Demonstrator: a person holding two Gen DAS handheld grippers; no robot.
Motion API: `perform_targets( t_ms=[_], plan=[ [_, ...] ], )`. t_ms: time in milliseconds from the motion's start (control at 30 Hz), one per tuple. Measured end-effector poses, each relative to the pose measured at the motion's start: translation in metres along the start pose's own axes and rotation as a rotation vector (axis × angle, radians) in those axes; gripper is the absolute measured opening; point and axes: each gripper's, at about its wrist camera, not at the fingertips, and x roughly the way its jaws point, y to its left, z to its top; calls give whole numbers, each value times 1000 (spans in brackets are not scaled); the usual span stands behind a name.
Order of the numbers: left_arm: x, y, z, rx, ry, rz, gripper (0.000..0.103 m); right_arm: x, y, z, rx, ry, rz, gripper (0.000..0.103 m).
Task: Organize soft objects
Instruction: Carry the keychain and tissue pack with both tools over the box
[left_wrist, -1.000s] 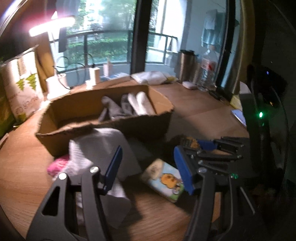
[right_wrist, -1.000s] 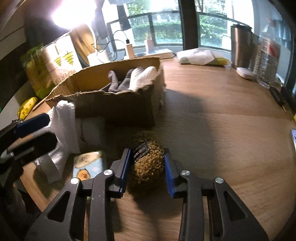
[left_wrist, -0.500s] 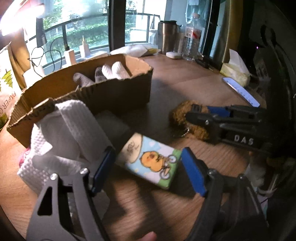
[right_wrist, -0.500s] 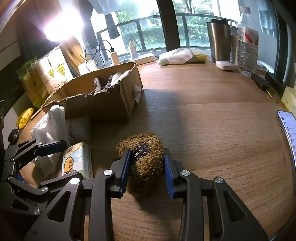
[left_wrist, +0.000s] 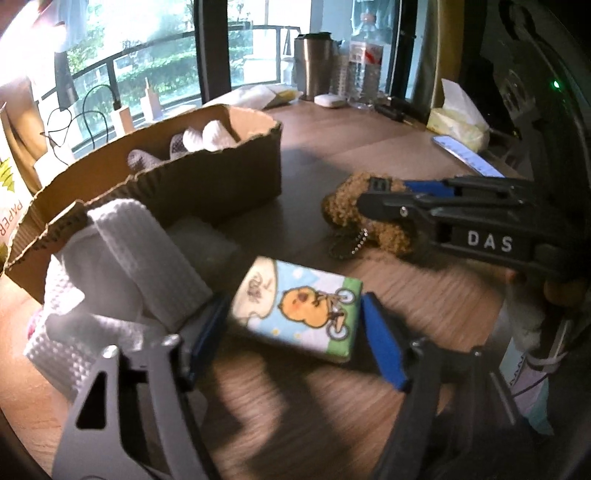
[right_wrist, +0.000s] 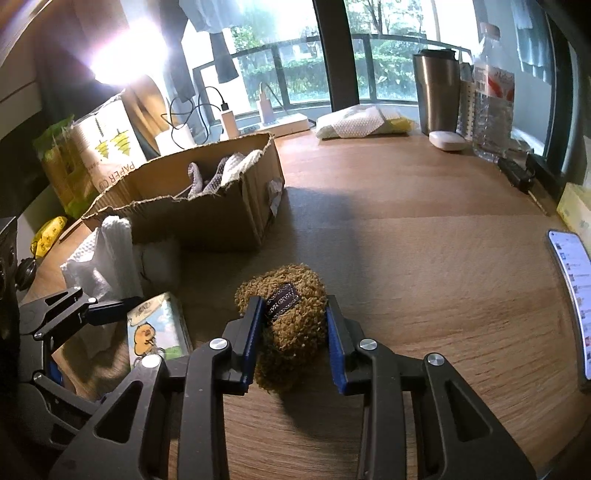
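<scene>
My right gripper is shut on a brown plush toy resting on the wooden table; the plush toy also shows in the left wrist view. My left gripper is open around a tissue pack with a duck cartoon, pads close on both sides; the pack also shows in the right wrist view. A cardboard box holding rolled cloths stands behind. White towels lie heaped against its front.
A phone lies at the right table edge. A steel tumbler, water bottle, white case and tissue box stand at the back right. A paper bag and chargers stand at the back left.
My left gripper has moved forward so the duck tissue pack now sits between its pads. My right gripper stays shut on the plush toy and has shifted slightly.
</scene>
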Motion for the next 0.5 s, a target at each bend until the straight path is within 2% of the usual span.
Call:
perform_targets(
  t_ms=[233, 500],
  plan=[
    [-12, 2, 2, -7, -42, -24, 71, -10, 9, 9, -23, -25, -11, 33],
    [-39, 7, 11, -28, -127, -29, 71, -28, 22, 24, -52, -72, -21, 33]
  ],
)
